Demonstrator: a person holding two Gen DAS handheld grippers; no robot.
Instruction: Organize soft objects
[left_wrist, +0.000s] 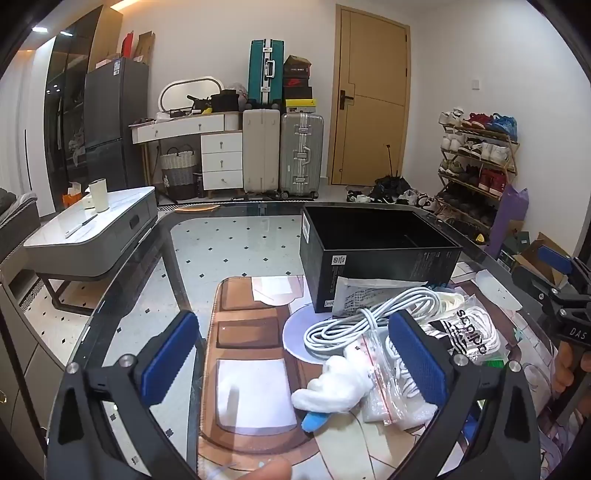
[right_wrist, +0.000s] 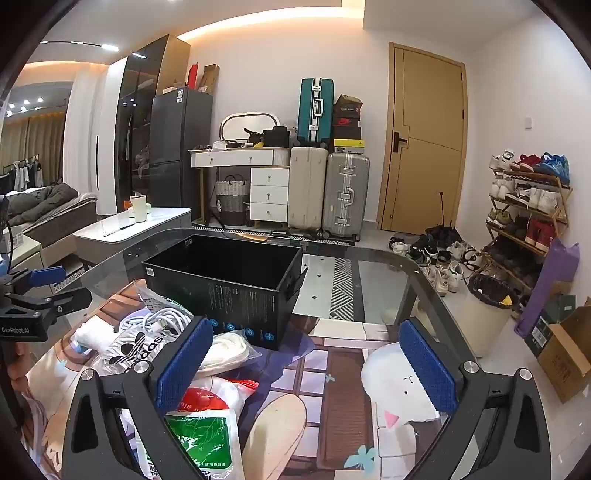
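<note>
An open black box stands on the glass table; it also shows in the right wrist view. In front of it lies a pile: a coiled white cable, a white plush toy with a blue end, a clear zip bag and an Adidas bag of white laces. My left gripper is open, low over the mat, with the plush toy between its fingers. My right gripper is open and empty beside a green and white packet and a bag of white cord.
A printed mat covers the glass table. Beyond stand a low white table, suitcases, a door, a shoe rack and a waste bin. The right gripper shows at the left view's right edge.
</note>
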